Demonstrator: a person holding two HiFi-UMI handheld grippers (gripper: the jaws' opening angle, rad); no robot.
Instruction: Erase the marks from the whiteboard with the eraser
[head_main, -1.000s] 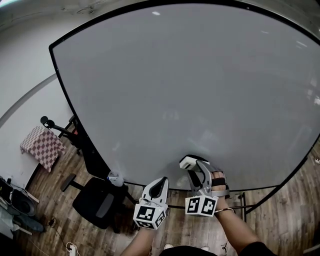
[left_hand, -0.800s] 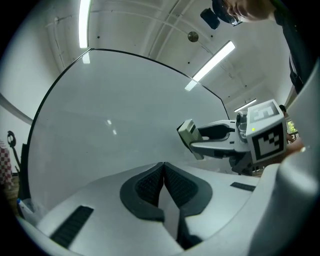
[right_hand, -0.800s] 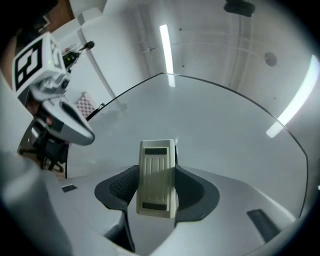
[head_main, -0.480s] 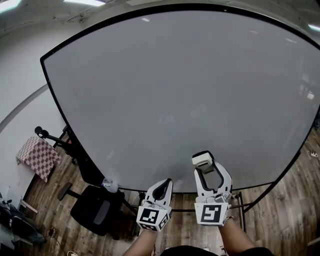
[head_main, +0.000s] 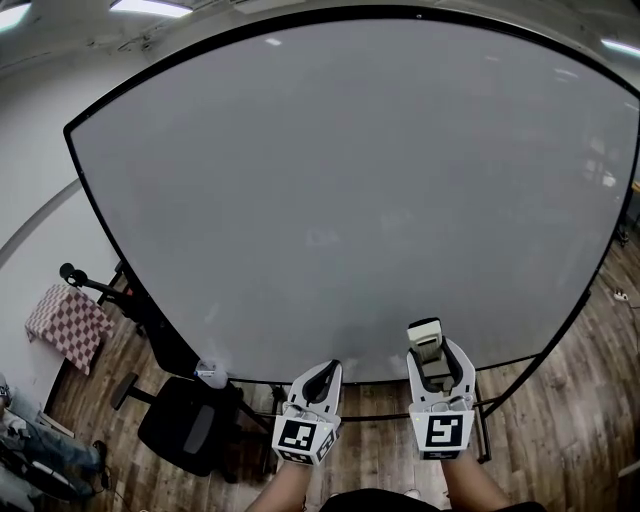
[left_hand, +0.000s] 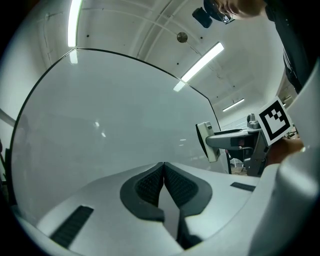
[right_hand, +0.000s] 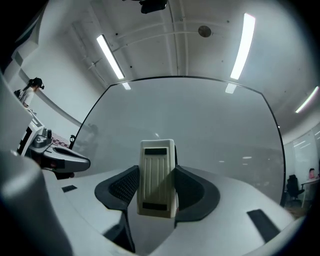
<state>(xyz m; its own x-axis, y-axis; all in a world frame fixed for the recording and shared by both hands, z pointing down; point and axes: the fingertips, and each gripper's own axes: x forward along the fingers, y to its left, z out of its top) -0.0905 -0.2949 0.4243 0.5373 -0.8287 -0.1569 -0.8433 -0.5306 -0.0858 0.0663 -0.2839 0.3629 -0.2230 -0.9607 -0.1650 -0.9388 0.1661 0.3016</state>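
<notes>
A large whiteboard (head_main: 340, 180) with a black frame fills the head view; no marks show on it. My right gripper (head_main: 428, 345) is shut on a cream eraser (head_main: 425, 336), held just in front of the board's lower edge. In the right gripper view the eraser (right_hand: 157, 177) stands upright between the dark pads, with the whiteboard (right_hand: 200, 130) beyond. My left gripper (head_main: 322, 372) sits to the left of the right one, its jaws pressed together with nothing between them (left_hand: 163, 172). The left gripper view also catches the eraser (left_hand: 206, 142) at the right.
A black office chair (head_main: 185, 425) stands on the wooden floor at the lower left. A checkered cloth (head_main: 65, 320) lies further left, by the wall. The board's black stand legs (head_main: 480, 430) reach onto the floor near my right gripper.
My right gripper with the eraser has shifted right and lower, turning straight toward the board. The head view has tilted up, showing more of the board's top. The left gripper barely moved.
</notes>
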